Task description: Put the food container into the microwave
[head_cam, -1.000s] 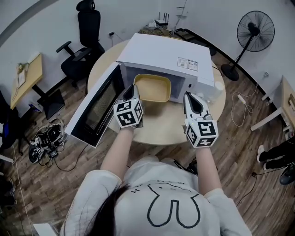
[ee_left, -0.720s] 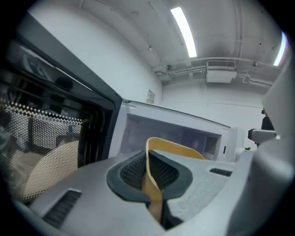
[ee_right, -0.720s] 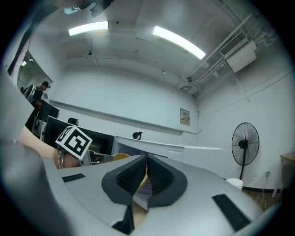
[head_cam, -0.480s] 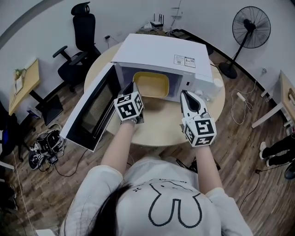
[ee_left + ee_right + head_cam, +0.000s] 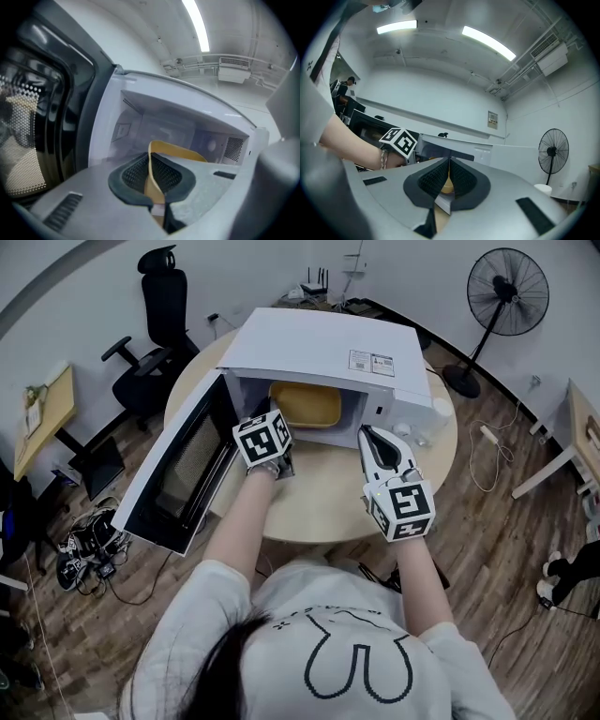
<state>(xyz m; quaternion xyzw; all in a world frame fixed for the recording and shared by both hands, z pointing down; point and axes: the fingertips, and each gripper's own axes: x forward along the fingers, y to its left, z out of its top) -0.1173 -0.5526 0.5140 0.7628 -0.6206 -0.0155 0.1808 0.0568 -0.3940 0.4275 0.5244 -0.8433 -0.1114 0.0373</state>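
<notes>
The food container (image 5: 305,406) had gone deeper into the microwave (image 5: 319,348), its rim clamped in my left gripper (image 5: 150,171) for carrying, while my right gripper (image 5: 449,176) waited closed and empty near the desk's (image 5: 323,512) front edge.

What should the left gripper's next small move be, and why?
Probably open the left gripper to let go: its jaws are shut on the rim of the yellow food container, which is already inside the open microwave. Whether its base rests on the cavity floor I cannot tell.

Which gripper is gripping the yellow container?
The left gripper, at the microwave mouth: its jaws pinch the rim of the food container. The right gripper is shut on nothing.
</notes>
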